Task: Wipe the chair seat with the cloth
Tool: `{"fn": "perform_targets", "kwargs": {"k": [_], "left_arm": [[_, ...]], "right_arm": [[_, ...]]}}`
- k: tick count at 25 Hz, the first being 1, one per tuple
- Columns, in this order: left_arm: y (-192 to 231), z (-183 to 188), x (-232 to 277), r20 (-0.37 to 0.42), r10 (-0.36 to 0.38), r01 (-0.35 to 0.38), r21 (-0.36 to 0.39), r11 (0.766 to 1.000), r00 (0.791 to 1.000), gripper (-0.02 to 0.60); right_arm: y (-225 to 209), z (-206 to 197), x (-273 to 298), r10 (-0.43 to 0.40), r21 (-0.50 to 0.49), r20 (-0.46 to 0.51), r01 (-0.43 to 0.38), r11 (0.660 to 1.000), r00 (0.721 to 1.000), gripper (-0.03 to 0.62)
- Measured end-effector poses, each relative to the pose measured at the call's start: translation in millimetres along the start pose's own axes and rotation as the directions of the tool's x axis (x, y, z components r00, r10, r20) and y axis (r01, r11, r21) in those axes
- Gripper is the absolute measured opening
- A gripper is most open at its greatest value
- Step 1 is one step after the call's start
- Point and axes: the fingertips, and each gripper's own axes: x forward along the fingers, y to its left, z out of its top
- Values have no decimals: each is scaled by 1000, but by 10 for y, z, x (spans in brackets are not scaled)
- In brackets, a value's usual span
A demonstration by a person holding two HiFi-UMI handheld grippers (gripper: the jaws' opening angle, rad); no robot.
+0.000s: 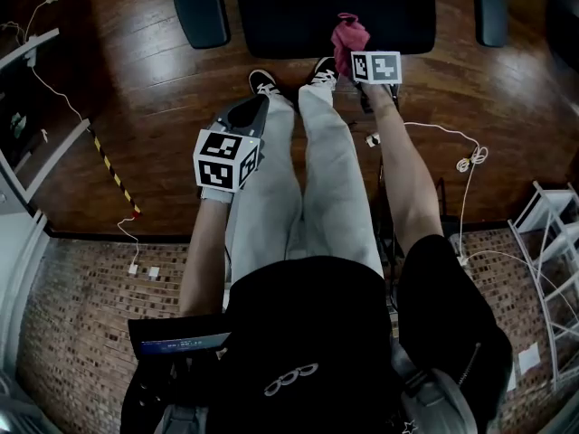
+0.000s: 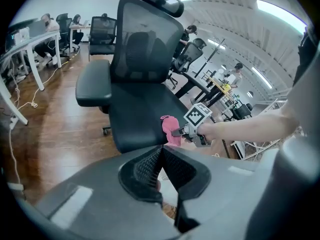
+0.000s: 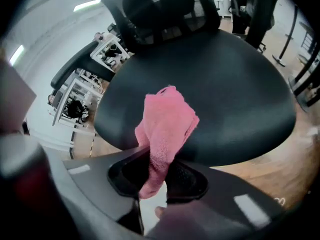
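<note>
The black chair seat (image 1: pixel 335 7) stands in front of me at the top of the head view. A pink cloth (image 1: pixel 349 36) hangs over the seat's front edge, and my right gripper (image 1: pixel 351 59) is shut on it. From the right gripper view the cloth (image 3: pixel 166 126) bunches up out of the jaws against the seat (image 3: pixel 230 84). My left gripper (image 1: pixel 251 111) is held low over my left leg, short of the chair, shut and holding nothing. In the left gripper view I see the seat (image 2: pixel 132 116), the cloth (image 2: pixel 171 128) and the right gripper (image 2: pixel 181 131) beyond my own left gripper (image 2: pixel 161 156).
The chair's armrests (image 1: pixel 199 7) flank the seat, and its mesh backrest (image 2: pixel 147 39) rises behind. My legs and shoes (image 1: pixel 262 81) stand just before the chair. White cables (image 1: pixel 466 156) trail on the wooden floor; a white rack (image 1: pixel 552 233) is at right. Desks, chairs and people fill the room behind.
</note>
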Motion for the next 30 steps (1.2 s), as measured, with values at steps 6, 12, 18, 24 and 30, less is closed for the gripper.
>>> {"fn": "perform_targets", "kwargs": {"k": [6, 12, 18, 24, 30], "left_arm": [[-345, 274, 333, -22, -24, 25, 44, 999, 999, -6], [-787, 443, 544, -41, -57, 61, 96, 993, 998, -6], [-997, 611, 399, 12, -84, 81, 133, 988, 996, -6], [-978, 576, -56, 86, -89, 79, 114, 990, 992, -6], [-922, 644, -717, 204, -81, 56, 123, 991, 976, -6]], "right_arm": [[-913, 94, -409, -52, 94, 61, 46, 995, 997, 71], [-1699, -2, -829, -154, 121, 71, 145, 982, 985, 74], [-1914, -41, -1274, -234, 138, 126, 217, 966, 964, 72], [-1039, -51, -1729, -182, 90, 233, 165, 982, 955, 71], [380, 125, -2387, -88, -83, 379, 129, 988, 921, 71]]}}
